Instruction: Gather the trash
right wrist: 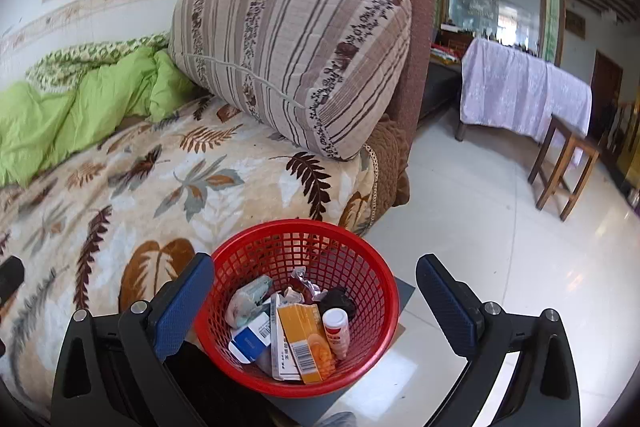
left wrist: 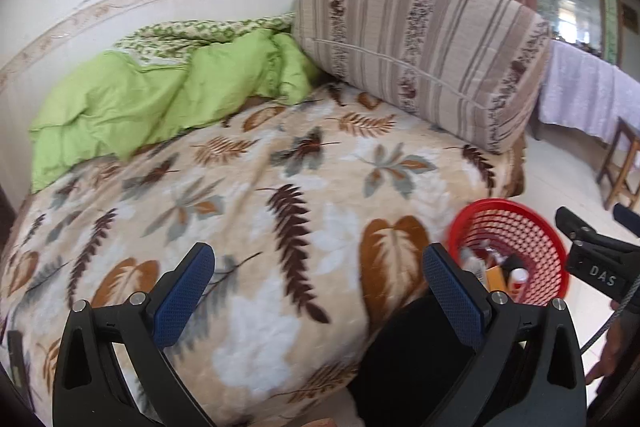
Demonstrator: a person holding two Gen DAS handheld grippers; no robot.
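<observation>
Right wrist view: one red basket (right wrist: 298, 301) on floor beside bed (right wrist: 140, 195) corner, holding one orange box (right wrist: 306, 341), one white bottle (right wrist: 337, 331). Both grippers' jaws released, empty: right gripper (right wrist: 316, 301), left gripper (left wrist: 320, 291).

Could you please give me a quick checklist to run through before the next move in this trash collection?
1. Left claw empty, fingers spread wide: ok.
2. Right claw empty, fingers spread wide: ok.
3. Red basket upright on the floor beside the bed: ok.
4. Collected trash inside the basket, including the orange box and white bottle: ok.
5. Leaf-patterned blanket free of visible trash: ok in both views.
6. Trash hidden under the green quilt or striped cushion: cannot tell.
</observation>
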